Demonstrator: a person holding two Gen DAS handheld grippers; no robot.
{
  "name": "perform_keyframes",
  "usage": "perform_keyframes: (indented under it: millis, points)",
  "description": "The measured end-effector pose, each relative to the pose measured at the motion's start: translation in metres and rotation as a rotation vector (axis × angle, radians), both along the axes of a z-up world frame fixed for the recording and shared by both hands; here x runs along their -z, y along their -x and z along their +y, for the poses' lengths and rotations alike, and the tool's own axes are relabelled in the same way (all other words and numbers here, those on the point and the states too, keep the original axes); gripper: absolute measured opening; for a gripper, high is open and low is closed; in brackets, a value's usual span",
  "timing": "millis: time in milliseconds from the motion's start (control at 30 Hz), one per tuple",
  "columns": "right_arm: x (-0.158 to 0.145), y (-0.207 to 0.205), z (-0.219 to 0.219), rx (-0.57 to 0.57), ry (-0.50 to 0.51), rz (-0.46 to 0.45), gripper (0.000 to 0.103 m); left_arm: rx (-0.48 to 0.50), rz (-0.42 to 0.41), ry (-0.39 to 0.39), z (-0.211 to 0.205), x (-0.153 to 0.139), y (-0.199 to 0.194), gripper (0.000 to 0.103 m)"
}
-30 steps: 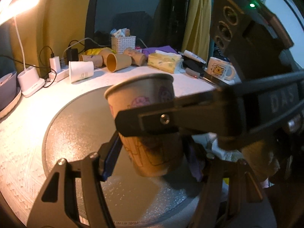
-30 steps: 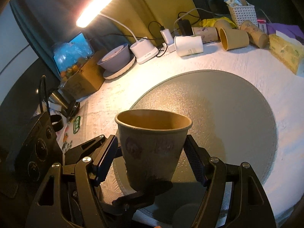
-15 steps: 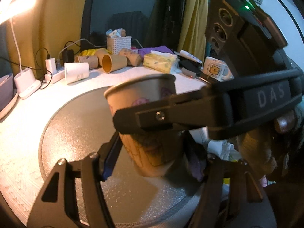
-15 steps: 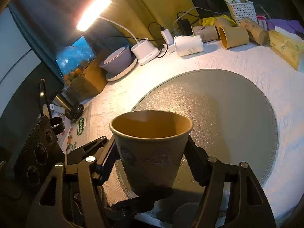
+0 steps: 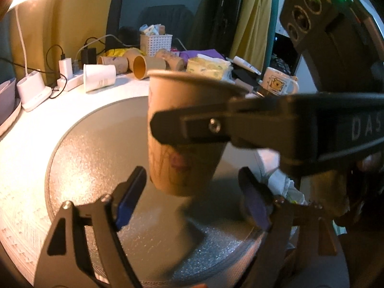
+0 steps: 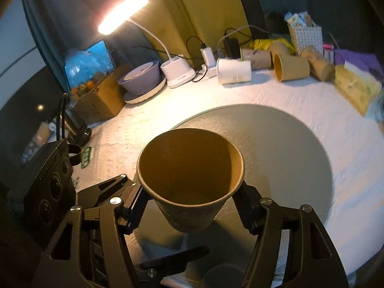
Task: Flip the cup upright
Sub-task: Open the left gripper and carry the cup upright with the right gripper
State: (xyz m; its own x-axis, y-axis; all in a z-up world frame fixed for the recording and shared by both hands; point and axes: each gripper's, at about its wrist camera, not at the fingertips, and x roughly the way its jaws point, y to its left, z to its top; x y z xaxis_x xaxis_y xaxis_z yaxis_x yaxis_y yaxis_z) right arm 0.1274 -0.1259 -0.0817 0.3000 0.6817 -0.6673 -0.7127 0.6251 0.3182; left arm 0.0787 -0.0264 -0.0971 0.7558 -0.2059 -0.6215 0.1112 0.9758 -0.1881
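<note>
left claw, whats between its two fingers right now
Nothing touches them: in the left wrist view the left claw is open, with the brown cup, held by the right claw, hanging above the gap.

We see two close wrist views, side-on and from above, sharing the paper cup [image 5: 184, 129] [image 6: 192, 177] and grey round mat [image 5: 96, 148] [image 6: 288, 148].

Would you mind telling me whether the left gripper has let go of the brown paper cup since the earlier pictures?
Yes. The left gripper has opened, its fingers now clear of the brown paper cup over the grey round mat; the right gripper holds the cup.
</note>
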Motion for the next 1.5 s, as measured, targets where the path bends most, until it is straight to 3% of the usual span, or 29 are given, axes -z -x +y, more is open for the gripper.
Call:
perform_keyframes:
  millis: [633,1500]
  points:
    - [-0.009,-0.023,0.005,0.073,0.064,-0.101,0.069,-0.075,0.080,0.043,0.032,0.012,-0.008,0.080]
    - [0.011,-0.057,0.028,0.133,0.200,-0.194,0.069,-0.238,0.101,0.134,0.094,0.015,-0.033,0.080]
